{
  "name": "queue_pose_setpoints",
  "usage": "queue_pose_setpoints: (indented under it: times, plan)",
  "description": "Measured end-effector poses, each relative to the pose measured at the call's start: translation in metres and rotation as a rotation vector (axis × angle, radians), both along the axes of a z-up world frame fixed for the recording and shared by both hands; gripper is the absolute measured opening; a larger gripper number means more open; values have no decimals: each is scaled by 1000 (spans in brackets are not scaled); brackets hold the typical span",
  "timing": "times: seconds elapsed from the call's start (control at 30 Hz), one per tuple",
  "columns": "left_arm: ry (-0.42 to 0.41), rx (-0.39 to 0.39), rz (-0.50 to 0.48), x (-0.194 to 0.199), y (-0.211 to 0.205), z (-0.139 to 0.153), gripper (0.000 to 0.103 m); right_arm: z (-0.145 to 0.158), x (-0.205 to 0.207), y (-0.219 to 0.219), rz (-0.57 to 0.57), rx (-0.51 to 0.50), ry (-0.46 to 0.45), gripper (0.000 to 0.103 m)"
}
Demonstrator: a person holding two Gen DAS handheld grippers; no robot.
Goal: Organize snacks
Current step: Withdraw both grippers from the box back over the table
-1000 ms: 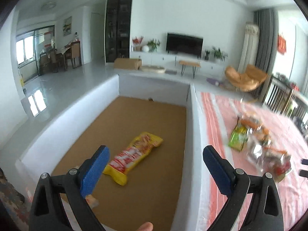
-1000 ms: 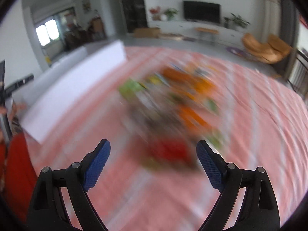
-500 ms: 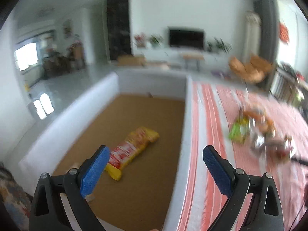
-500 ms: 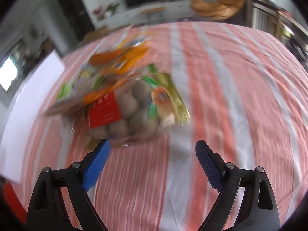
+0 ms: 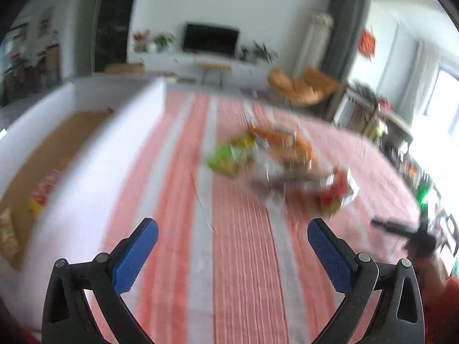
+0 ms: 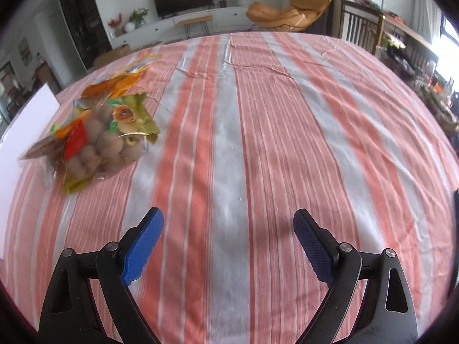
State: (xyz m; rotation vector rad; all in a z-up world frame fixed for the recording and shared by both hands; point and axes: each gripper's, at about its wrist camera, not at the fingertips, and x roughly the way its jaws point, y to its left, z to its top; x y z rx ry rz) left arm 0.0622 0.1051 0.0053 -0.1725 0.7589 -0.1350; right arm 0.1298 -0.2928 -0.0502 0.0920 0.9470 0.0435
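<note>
Snacks lie piled near table's left edge, beside white box — left gripper just opened wider, right gripper wide open, both w/ nothing between.

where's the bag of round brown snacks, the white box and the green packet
bag of round brown snacks (image 6: pixel 100 146): right wrist view, on its clear front.
white box (image 5: pixel 94 172): left wrist view, on its near wall.
green packet (image 5: pixel 229 157): left wrist view, on its blurred face.

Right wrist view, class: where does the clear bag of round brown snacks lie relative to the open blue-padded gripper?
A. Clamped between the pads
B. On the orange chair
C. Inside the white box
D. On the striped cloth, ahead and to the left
D: the bag rests on the striped cloth, well left of the empty right gripper.
</note>
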Motion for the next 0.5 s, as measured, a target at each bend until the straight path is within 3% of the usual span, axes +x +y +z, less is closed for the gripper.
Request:
queue_pose_setpoints:
  times: [0.13, 0.3, 0.5]
  plan:
    - [107, 61, -32, 37, -15, -41, 103, -5, -1, 4, 13, -60, -42, 96]
    - [204, 90, 6, 73, -18, -76, 103, -6, -2, 7, 21, -75, -36, 98]
    - [172, 167, 11, 71, -28, -85, 103, -6, -2, 11, 19, -107, -26, 99]
